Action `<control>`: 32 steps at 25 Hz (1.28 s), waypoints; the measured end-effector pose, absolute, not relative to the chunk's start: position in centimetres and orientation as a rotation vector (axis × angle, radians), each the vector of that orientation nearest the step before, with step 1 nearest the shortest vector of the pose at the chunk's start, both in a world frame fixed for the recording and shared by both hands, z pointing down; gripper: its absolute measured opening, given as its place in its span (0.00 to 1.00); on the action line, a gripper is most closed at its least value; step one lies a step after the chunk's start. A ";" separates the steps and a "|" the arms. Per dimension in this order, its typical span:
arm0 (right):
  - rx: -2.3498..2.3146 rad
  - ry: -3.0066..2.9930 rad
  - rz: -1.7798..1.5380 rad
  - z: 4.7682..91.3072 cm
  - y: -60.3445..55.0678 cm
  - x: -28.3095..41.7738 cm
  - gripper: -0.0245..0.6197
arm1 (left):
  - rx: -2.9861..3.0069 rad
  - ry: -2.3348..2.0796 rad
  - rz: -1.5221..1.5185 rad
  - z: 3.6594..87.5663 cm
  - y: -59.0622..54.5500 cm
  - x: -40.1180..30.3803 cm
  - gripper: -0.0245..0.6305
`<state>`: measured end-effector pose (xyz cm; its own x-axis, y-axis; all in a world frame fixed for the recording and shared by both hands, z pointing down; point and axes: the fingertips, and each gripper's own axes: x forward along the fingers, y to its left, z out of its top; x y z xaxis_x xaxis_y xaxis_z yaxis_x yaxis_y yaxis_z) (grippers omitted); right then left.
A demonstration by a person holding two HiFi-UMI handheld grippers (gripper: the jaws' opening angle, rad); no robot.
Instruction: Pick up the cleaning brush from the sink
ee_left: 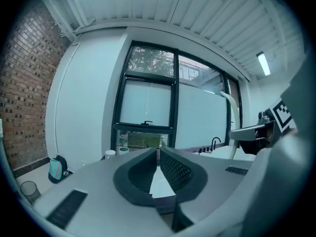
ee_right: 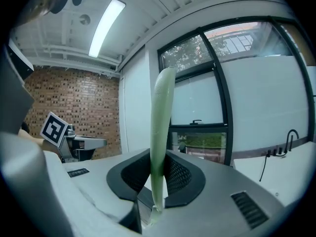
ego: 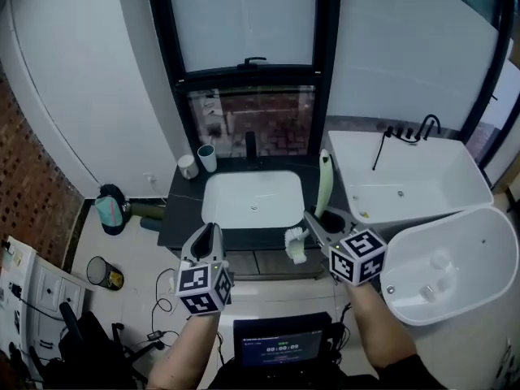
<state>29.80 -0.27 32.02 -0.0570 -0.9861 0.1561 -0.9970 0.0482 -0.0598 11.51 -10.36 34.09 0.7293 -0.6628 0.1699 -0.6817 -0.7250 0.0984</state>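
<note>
A cleaning brush with a pale green handle (ego: pixel 324 181) and a white head (ego: pixel 295 246) hangs over the front right corner of the white sink (ego: pixel 253 200). My right gripper (ego: pixel 318 222) is shut on the handle. In the right gripper view the handle (ee_right: pixel 162 112) stands upright between the pads of that gripper (ee_right: pixel 157 159). My left gripper (ego: pixel 209 238) hovers before the sink's front left edge. Its jaws show only a narrow gap in the left gripper view (ee_left: pixel 158 152), with nothing between them.
A black tap (ego: pixel 250 146) stands behind the sink, with two cups (ego: pixel 197 162) on the dark counter at its left. A white bathtub (ego: pixel 406 181) and a rounded white basin (ego: pixel 455 262) are at the right. A teal bag (ego: pixel 110 210) and a small bin (ego: pixel 103 273) sit on the floor at the left.
</note>
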 end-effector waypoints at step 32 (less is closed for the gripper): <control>2.258 -2.151 0.137 30.2 2.1 25.3 0.09 | 2.839 -1.015 0.153 33.1 -8.2 8.0 0.07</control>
<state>25.29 2.15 30.20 0.0464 -0.9959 0.0774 -0.9977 -0.0501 -0.0460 7.97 -8.19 33.12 0.7698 -0.6237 0.1361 -0.6361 -0.7674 0.0812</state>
